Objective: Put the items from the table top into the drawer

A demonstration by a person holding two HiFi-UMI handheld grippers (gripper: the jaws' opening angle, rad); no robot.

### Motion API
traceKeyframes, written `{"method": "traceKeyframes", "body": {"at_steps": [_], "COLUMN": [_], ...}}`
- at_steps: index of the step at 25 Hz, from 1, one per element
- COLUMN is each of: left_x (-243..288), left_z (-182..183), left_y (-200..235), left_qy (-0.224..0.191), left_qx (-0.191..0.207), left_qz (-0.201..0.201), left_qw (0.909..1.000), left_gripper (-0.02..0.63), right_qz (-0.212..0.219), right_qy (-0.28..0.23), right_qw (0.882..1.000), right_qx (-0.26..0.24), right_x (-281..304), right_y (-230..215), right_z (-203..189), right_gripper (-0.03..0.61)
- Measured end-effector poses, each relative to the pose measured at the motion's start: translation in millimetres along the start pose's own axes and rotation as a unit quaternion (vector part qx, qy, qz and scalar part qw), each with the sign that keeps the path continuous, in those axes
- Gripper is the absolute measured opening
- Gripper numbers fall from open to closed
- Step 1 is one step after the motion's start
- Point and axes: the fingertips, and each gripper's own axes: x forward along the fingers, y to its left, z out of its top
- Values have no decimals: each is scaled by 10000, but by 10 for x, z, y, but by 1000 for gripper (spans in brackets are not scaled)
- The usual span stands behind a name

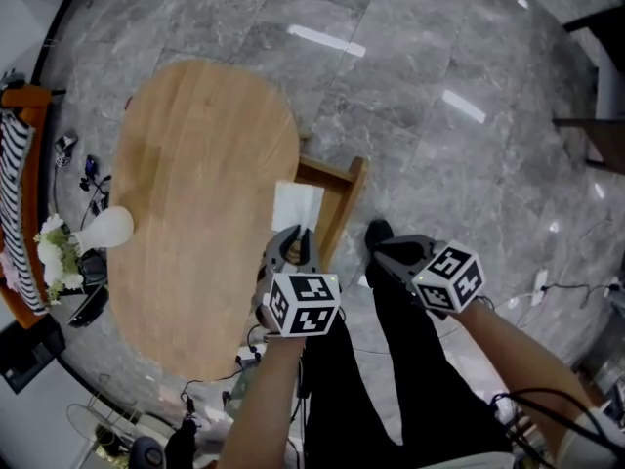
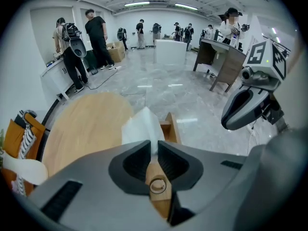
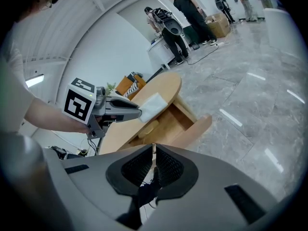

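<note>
Grey marble floor (image 1: 420,86), oval wooden table (image 1: 195,164), left gripper (image 1: 293,237) clamped on a white tissue (image 1: 296,206) over the open drawer (image 1: 349,179), right gripper (image 1: 383,254) nearby, jaws pressed together, empty

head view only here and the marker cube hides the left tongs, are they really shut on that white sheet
Observer: Yes. In the left gripper view the left tongs are shut on the white tissue, pinching its near edge.
Operator: anything lying in the drawer, i only see its rim
Observer: The right gripper view shows a pale tan oblong thing on the floor of the open drawer. I cannot tell what it is.
Operator: right tongs carrying something
Observer: No. In the right gripper view the right tongs are shut with nothing between them.
</note>
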Motion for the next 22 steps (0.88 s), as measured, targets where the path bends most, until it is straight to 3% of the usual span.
{"method": "traceKeyframes", "body": {"at_steps": [9,22], "left_x": [134,497], "left_z": [-47,-266], "left_y": [-254,-255], "left_qy": [91,351], "left_qx": [262,387], "left_qz": [-231,-308], "left_qw": [9993,9982], "left_gripper": [48,51], "right_qz": [2,-18], "right_qy": [-21,12], "right_qw": [10000,9996], "right_qx": [95,290], "right_x": [57,114], "right_y": [-115,-331], "right_z": [-49,-215], "right_gripper": [44,44]}}
